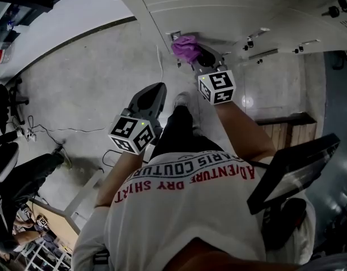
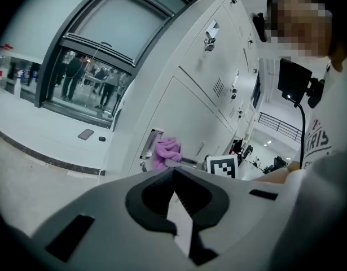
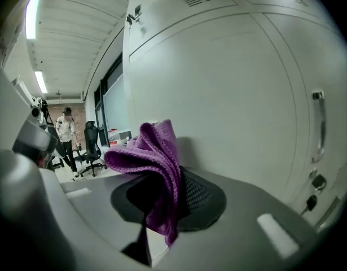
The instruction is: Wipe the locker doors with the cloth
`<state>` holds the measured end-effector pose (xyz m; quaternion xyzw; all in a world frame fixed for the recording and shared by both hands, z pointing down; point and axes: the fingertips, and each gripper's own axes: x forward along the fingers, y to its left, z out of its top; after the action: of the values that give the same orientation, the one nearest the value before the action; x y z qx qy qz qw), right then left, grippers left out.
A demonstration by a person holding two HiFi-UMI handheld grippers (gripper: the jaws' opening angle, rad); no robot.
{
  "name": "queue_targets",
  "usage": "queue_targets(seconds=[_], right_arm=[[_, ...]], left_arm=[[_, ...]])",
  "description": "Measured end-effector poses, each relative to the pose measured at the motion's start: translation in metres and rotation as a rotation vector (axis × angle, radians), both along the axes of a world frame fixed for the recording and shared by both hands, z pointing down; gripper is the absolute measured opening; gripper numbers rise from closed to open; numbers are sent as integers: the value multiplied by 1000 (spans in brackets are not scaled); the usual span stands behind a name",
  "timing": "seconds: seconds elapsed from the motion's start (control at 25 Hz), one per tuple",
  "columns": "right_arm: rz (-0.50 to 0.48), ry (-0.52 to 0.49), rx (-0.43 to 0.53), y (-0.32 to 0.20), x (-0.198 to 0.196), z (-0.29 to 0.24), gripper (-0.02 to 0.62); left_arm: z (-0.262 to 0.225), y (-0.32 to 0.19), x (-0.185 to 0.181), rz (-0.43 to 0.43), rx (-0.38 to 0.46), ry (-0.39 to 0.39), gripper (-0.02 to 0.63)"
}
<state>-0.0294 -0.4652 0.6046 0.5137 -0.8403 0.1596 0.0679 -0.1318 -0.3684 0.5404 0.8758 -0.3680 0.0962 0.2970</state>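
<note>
My right gripper (image 1: 197, 56) is shut on a purple cloth (image 1: 184, 45), which is bunched up against a pale grey locker door (image 1: 229, 16). In the right gripper view the cloth (image 3: 153, 154) sticks up from between the jaws of the gripper (image 3: 165, 193), close to the door (image 3: 235, 95), whose handle (image 3: 318, 126) is off to the right. My left gripper (image 1: 155, 92) hangs lower and to the left, away from the lockers, jaws together and empty. Its own view shows the gripper (image 2: 173, 174) shut, with the cloth (image 2: 165, 151) and the locker row (image 2: 190, 89) ahead.
Concrete floor (image 1: 94, 78) runs along the lockers, with cables (image 1: 66, 130) on it. Office chairs (image 1: 1, 103) stand at the left. A wooden bench (image 1: 286, 127) sits by the lockers on the right. Glass doors (image 2: 88, 78) with people behind them lie at the far end.
</note>
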Motion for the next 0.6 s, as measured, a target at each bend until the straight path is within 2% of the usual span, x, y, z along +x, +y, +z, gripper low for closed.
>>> queue_targets(seconds=[0.24,0.6], right_arm=[[-8,31,-19,-14,-20,29,69],[13,45,-37,-26,-9,35,69]], left_arm=[[15,-4,0,3,9,-20,2],[19,-8,2,-11,-6,-20,2]])
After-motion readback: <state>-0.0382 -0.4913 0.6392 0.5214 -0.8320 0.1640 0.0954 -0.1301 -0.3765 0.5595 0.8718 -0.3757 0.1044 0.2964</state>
